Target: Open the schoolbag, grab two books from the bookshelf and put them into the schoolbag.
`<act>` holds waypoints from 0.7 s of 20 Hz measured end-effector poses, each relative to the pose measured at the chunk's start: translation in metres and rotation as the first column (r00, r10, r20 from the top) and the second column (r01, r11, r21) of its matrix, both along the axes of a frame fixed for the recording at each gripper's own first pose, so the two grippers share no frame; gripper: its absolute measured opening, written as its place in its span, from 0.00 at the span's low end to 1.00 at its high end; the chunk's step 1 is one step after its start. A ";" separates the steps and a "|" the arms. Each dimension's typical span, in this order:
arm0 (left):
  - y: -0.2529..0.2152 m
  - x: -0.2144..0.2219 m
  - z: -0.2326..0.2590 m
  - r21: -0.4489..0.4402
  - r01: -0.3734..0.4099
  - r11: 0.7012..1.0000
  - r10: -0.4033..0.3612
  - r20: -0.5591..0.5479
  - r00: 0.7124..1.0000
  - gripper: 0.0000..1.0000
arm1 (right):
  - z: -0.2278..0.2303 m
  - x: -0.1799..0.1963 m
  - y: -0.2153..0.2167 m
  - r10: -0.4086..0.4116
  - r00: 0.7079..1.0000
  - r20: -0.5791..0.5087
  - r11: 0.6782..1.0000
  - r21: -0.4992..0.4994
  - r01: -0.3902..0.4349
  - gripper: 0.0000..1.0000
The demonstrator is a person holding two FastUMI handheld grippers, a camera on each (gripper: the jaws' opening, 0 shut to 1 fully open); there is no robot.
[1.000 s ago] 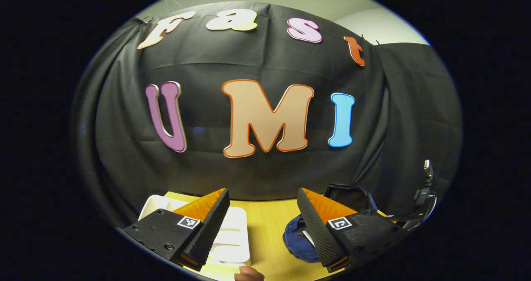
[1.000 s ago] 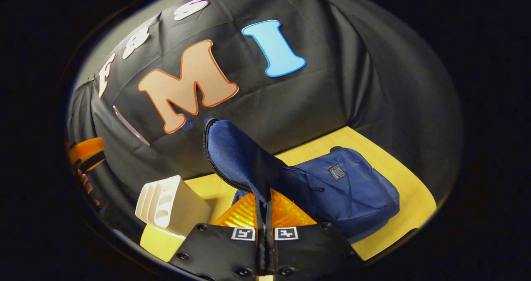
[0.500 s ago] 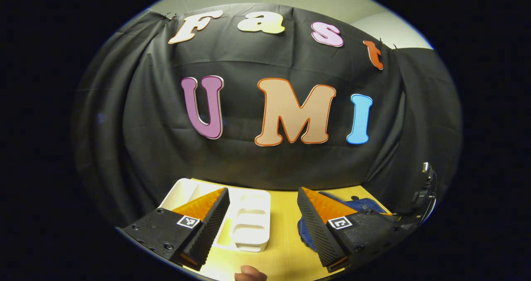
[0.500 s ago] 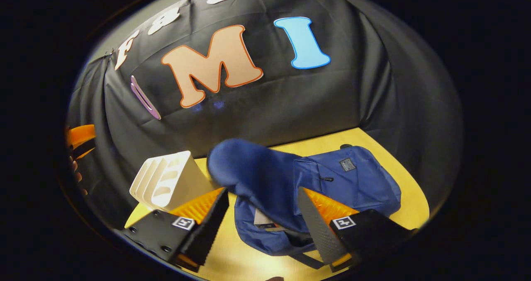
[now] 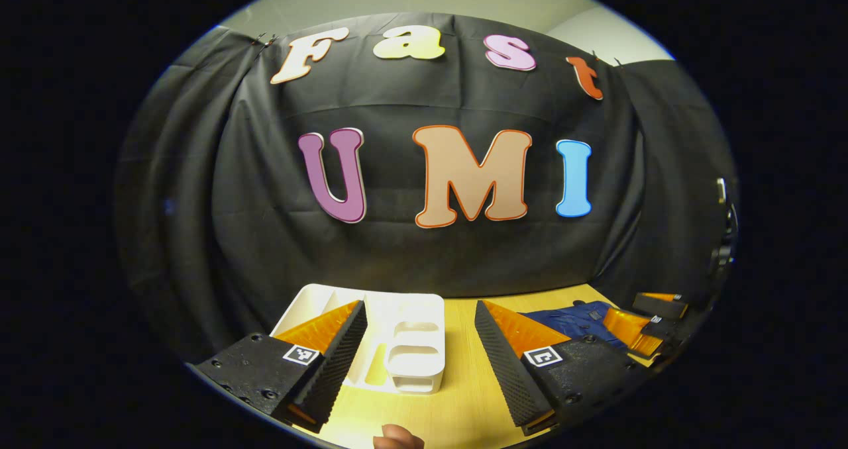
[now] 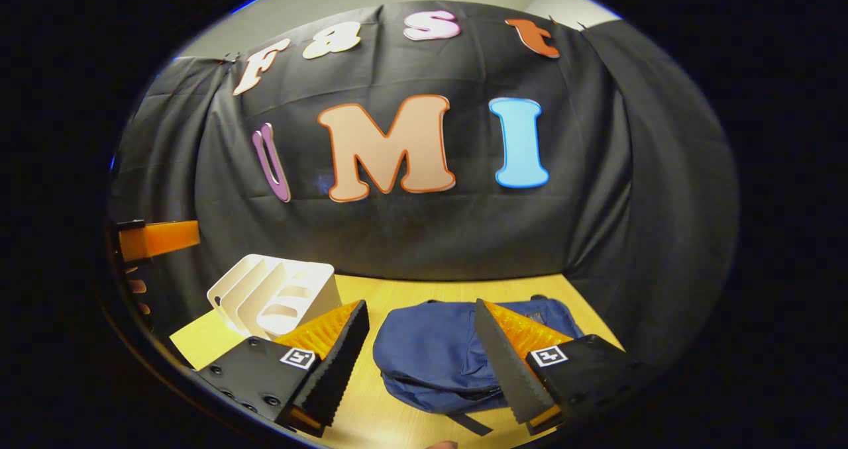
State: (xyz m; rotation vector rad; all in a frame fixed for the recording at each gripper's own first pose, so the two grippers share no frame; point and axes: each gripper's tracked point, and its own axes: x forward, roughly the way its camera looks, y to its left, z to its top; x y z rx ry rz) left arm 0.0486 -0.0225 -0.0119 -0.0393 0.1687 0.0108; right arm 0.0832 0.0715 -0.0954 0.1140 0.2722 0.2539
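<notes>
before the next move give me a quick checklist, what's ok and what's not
1. Left gripper open, holding nothing: ok.
2. Right gripper open, holding nothing: ok.
3. Schoolbag lying on the table, flap down over it: ok.
4. Bookshelf slots without books: ok.
5. Two books inside the schoolbag: cannot tell, flap hides the inside.
6. Grippers apart from each other: ok.

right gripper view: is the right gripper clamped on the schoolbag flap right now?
No. The right gripper has its jaws spread wide, and the blue schoolbag lies flat on the table with nothing pinched.
</notes>
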 end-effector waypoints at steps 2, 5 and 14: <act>-0.006 -0.010 -0.001 0.010 0.004 1.000 -0.004 0.013 1.000 0.94 | 0.022 -0.009 0.003 -0.001 0.999 0.044 1.000 -0.016 0.001 1.00; -0.002 -0.024 0.006 0.034 -0.018 0.999 0.016 0.041 0.999 0.96 | 0.042 -0.025 0.006 0.004 0.997 0.077 1.000 -0.026 -0.002 1.00; -0.011 -0.059 0.007 0.021 -0.006 1.000 0.005 0.053 0.999 0.95 | 0.070 -0.065 -0.003 -0.032 0.993 0.110 0.999 -0.020 0.034 1.00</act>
